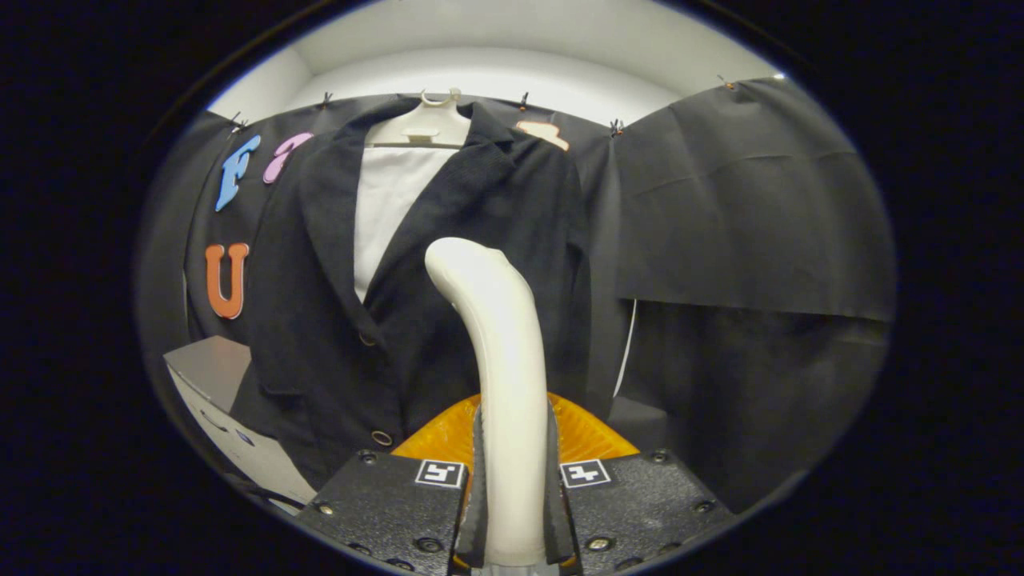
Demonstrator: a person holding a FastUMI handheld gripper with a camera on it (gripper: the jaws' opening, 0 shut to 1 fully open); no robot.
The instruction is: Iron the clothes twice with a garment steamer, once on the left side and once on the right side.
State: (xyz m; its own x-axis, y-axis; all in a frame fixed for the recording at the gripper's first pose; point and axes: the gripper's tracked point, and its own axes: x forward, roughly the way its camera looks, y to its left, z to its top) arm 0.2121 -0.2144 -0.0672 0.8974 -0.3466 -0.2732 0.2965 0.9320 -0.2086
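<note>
Steamer gripped in front of the hanging jacket

Claw (512,512) closed on the cream handle of the garment steamer (498,360), both fingers pressing its sides low down, so the gap between them is no wider than the handle itself. The handle rises from between the fingers and curves over at its rounded top, leaning slightly toward the jacket. Behind its lower part, just beyond the fingers, an orange ribbed piece (588,436) spreads to both sides; it looks to belong to the steamer, though its shape is mostly hidden by the claw body.

Beyond the steamer hangs a dark jacket (472,240) on a pale hanger (422,124), front facing the camera, lapels open over a white shirt (388,200). The steamer's top overlaps the jacket's front panel just beside the opening; whether it touches the cloth cannot be told. Two buttons sit on the jacket's front edge, one near the bottom of the lapels and one lower down near the claw. A grey box (212,372) stands low beside the jacket, partly behind its hem.
</note>
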